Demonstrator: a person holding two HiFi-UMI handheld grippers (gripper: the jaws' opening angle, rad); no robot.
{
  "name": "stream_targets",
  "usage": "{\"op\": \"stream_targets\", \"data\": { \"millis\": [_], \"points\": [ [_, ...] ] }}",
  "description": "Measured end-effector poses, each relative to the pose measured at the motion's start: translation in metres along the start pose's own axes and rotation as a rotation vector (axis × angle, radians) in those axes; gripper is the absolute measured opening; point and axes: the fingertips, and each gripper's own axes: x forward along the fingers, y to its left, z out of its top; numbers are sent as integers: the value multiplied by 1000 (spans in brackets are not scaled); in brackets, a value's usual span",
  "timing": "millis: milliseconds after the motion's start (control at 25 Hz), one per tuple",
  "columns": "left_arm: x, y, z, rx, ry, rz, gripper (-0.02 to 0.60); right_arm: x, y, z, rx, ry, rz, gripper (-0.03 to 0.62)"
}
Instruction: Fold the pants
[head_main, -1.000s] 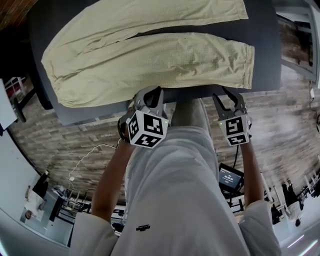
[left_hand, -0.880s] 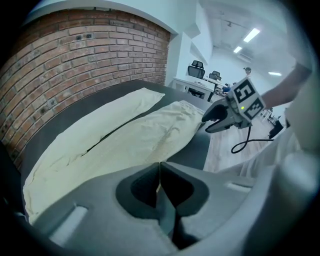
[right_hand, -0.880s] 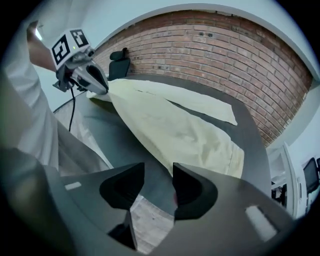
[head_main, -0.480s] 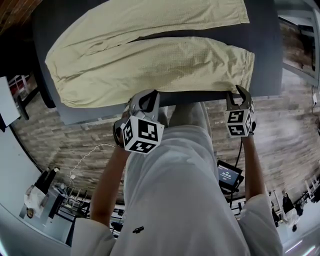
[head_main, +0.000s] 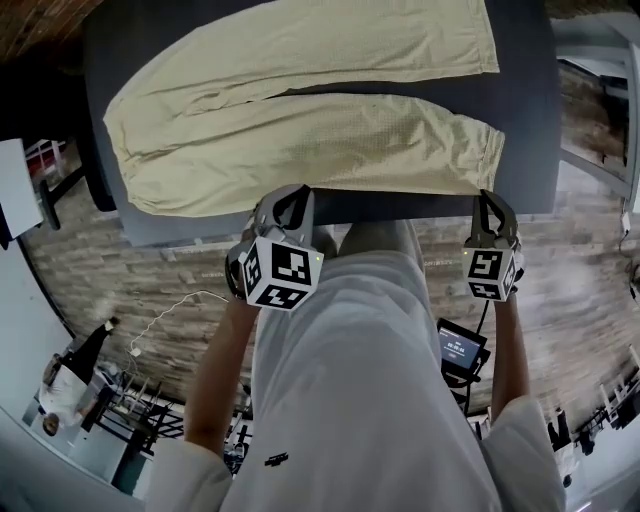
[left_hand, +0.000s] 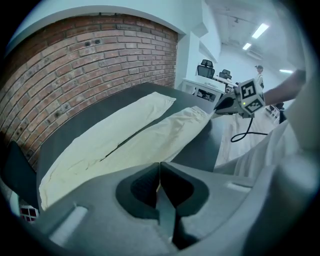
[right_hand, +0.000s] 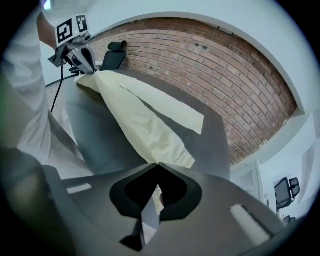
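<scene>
Clearly, the pants (head_main: 300, 140) lay flat on the dark desk (head_main: 530, 100), pale yellow, with the waist at the left and the two legs running to the right. The legs were spread a little, so a narrow dark wedge of the desk showed between them, wider toward the hems. The far leg reached the far right part of the desk, and the near leg lay along the near edge.

The left gripper (head_main: 298, 190) was at the near edge of the desk, at the near border of the near leg, closer to the waist than to the hem. Its jaws were pressed together, and they seemed to pinch the thin border of the cloth. The right gripper (head_main: 490, 196) was at the near right, at the near corner of the hem of the same leg. Its jaws had just been closing and were now together, with a thin sliver of the pale cloth between them. Both grippers pointed steeply down toward the desk.

The person's white shirt (head_main: 340, 400) filled the near part of the head view. A brick wall (left_hand: 90, 65) stood behind the desk, and office chairs (left_hand: 206, 67) were far at the right side of the room.
</scene>
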Motion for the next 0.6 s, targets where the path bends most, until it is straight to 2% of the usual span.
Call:
{"op": "stream_targets", "data": {
  "millis": [320,600],
  "points": [
    [-11,22,38,6,-58,93,12,-22,-67,60,-111,-140,-118,9],
    [-14,52,67,-3,-86,129,12,-19,-100,106,-205,-210,-150,9]
  ]
}}
